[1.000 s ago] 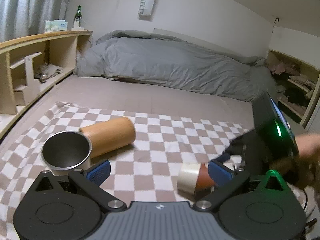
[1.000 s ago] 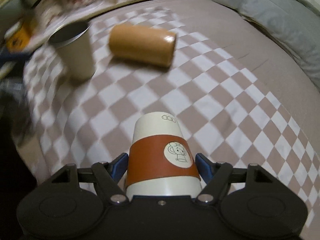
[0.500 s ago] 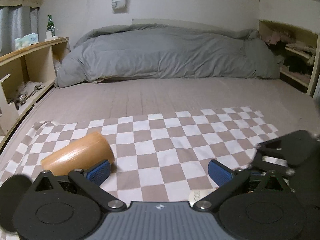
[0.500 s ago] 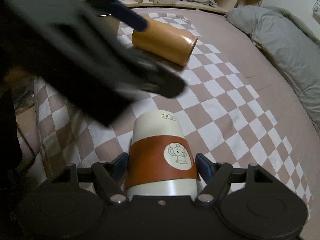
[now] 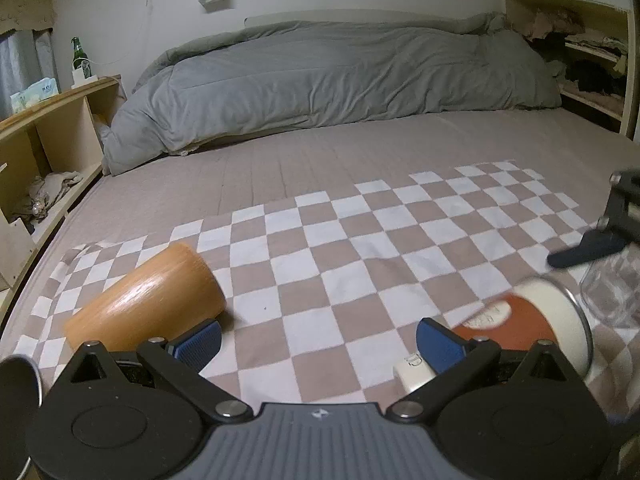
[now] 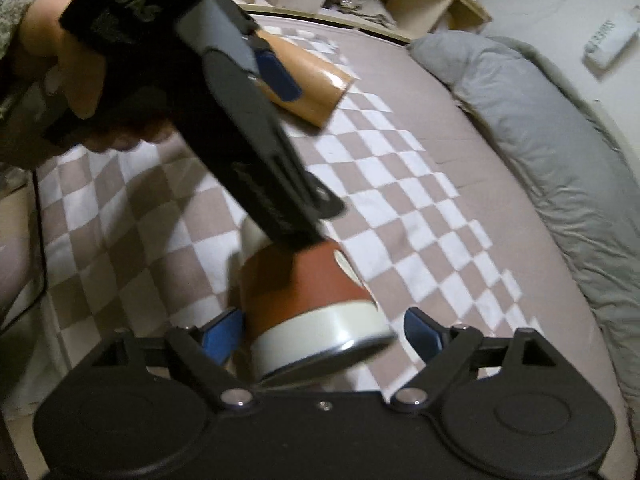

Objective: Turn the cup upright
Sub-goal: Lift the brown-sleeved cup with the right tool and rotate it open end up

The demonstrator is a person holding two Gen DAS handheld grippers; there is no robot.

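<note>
A: Where is the cup [image 6: 308, 308] sitting right now?

B: It is lying tilted over the checkered cloth [image 5: 360, 260], between the blue pads of the right hand-held gripper [image 6: 322, 330]. In the right wrist view its wide rim is pointing toward the camera and its narrow base is pointing away, so the long axis is running roughly along the fingers.

A: Is that gripper clamping it?

B: No, its jaws are standing wide; the left pad is just beside the cup wall and the right pad is well apart.

A: And the left hand-held gripper [image 5: 318, 340]?

B: It is gaping too, holding nothing. From its view the cup [image 5: 520, 332] is showing at the near right, behind its right finger, with the rim facing right and up and the base facing near left.

A: Anything else on the cloth?

B: A wooden tumbler [image 5: 144, 304] is lying on its side at the near left. A grey duvet [image 5: 340, 88] is lying at the far end of the bed.
</note>
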